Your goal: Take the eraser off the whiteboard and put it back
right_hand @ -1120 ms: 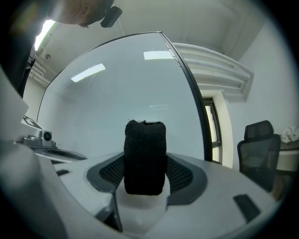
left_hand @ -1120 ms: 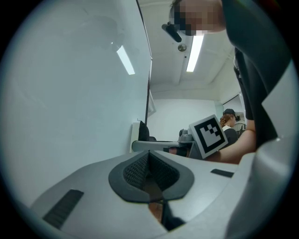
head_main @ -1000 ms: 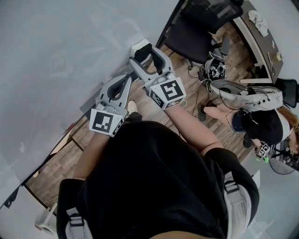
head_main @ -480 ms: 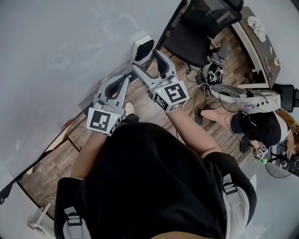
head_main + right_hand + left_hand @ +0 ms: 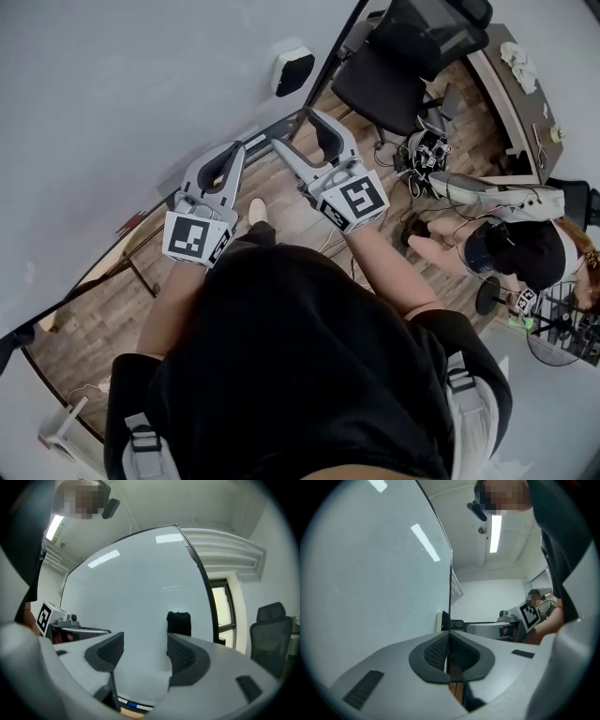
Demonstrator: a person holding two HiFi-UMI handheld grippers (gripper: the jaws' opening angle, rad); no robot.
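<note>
While the fingers of your right gripper (image 5: 298,131) are closing on nothing and those of your left gripper (image 5: 232,150) are shut, the eraser (image 5: 293,70) sits upright on the whiteboard (image 5: 141,75), long axis vertical, over a wood floor (image 5: 112,319)

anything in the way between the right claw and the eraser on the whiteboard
Nothing visible. The eraser sits on the whiteboard ahead of the right claw, whose closing jaws have nothing between them; only open air separates them.

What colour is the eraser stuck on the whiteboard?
The eraser is black, seen best in the right gripper view.
</note>
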